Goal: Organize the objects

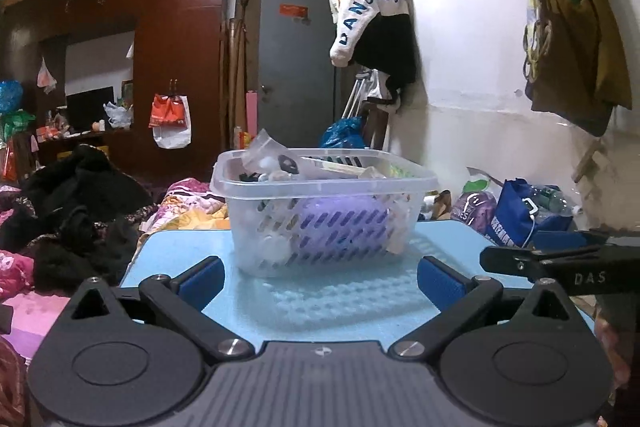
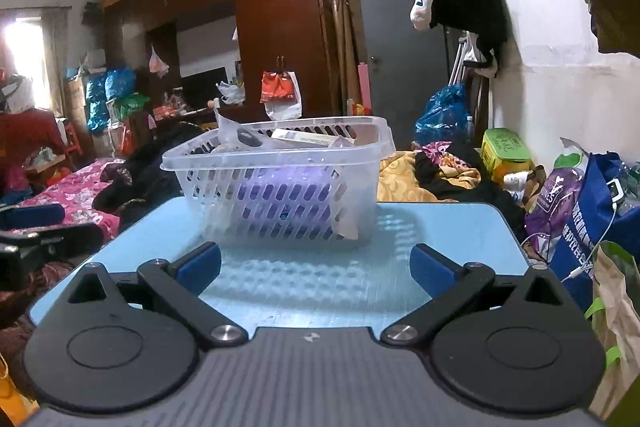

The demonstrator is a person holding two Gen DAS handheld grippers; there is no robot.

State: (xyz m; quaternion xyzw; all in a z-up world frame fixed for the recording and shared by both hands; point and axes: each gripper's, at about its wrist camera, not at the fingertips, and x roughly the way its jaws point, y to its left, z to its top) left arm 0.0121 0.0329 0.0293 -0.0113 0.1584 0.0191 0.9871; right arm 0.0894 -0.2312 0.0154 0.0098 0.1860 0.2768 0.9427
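Note:
A clear plastic basket (image 1: 320, 211) with slotted walls stands on the light blue table (image 1: 320, 307), filled with a purple item (image 1: 340, 223), plastic bags and small boxes. My left gripper (image 1: 320, 279) is open, its blue pads a short way in front of the basket, nothing between them. From the right wrist view the same basket (image 2: 280, 187) sits on the table (image 2: 320, 291) ahead and slightly left. My right gripper (image 2: 316, 265) is open and empty, close to the basket's near wall. The right gripper's side (image 1: 560, 263) shows at the right edge of the left view.
A bed with pink bedding and dark clothes (image 1: 72, 219) lies left of the table. Bags (image 2: 580, 211) crowd the floor at the right by the white wall. A wardrobe (image 1: 172, 47) and grey door (image 1: 296, 67) stand behind. The other gripper (image 2: 40, 239) shows at far left.

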